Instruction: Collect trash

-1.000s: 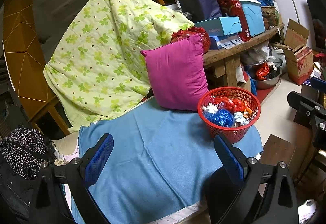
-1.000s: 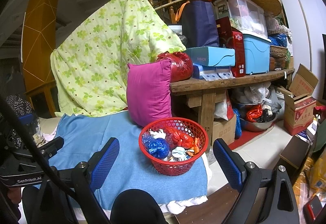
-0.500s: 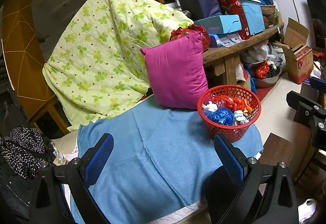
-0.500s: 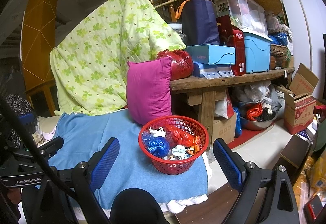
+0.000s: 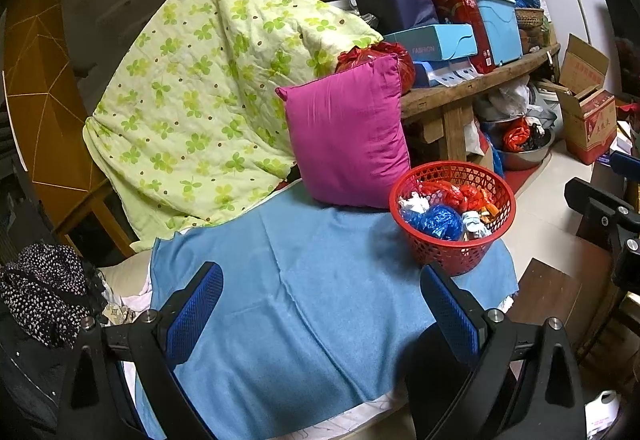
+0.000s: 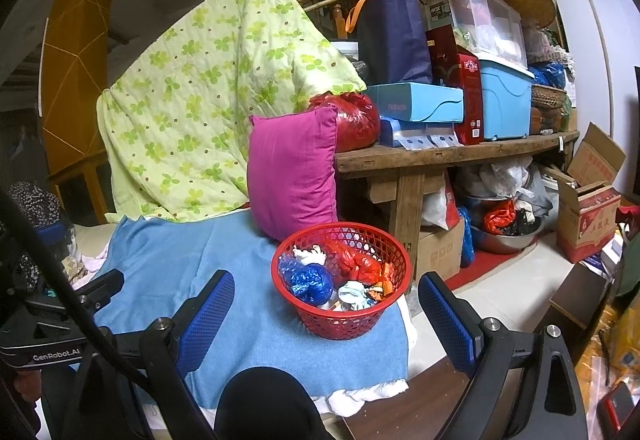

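A red mesh basket (image 5: 452, 258) (image 6: 344, 322) stands on the right end of a blue cloth (image 5: 312, 240) (image 6: 176, 260). It holds crumpled trash: a blue plastic bag (image 5: 437, 220) (image 6: 309, 280), a red bag (image 5: 460, 195) (image 6: 356, 264) and white scraps. My left gripper (image 5: 320, 276) is open over bare blue cloth, to the left of the basket and nearer to me. My right gripper (image 6: 325, 282) is open too. Its blue pads frame the basket from the near side without touching it. Nothing sits between either pair of fingers.
A magenta pillow (image 5: 348, 135) (image 6: 292, 175) leans just behind the basket, with a green clover quilt (image 5: 208, 99) to its left. A wooden bench (image 6: 440, 153) loaded with boxes stands to the right. Bowls, bags and a cardboard box (image 6: 588, 203) crowd the floor.
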`<state>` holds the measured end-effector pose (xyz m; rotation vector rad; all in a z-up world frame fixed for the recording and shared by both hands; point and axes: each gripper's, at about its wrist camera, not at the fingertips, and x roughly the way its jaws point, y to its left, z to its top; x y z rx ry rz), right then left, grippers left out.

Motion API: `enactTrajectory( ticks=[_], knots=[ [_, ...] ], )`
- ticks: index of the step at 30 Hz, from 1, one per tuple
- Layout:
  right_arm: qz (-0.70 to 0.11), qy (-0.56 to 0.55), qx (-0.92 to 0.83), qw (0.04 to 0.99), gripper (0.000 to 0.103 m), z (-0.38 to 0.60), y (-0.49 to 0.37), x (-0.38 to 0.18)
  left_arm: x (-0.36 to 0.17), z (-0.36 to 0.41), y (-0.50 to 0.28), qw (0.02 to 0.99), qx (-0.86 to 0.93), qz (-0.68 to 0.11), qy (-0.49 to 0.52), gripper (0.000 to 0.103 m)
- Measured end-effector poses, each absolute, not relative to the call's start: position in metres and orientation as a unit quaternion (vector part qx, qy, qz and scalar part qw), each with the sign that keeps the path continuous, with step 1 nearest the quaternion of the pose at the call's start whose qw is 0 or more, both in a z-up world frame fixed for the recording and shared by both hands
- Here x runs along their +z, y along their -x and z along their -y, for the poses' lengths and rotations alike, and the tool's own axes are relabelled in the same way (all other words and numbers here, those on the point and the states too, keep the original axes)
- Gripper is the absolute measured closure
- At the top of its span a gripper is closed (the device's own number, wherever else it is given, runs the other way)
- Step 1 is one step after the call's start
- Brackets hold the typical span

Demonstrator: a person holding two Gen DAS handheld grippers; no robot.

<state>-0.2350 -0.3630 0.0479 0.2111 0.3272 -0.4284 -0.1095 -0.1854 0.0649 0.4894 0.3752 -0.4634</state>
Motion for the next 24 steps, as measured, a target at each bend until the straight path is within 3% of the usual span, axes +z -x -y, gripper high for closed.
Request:
enactTrajectory(
  ticks=[24],
  knots=[
    [-0.2, -0.124, -0.218, 0.947, 0.008, 0.378, 0.214, 0.041, 0.057, 0.185, 0.098, 0.924, -0.226, -0.198, -0.235, 0.004]
  ],
)
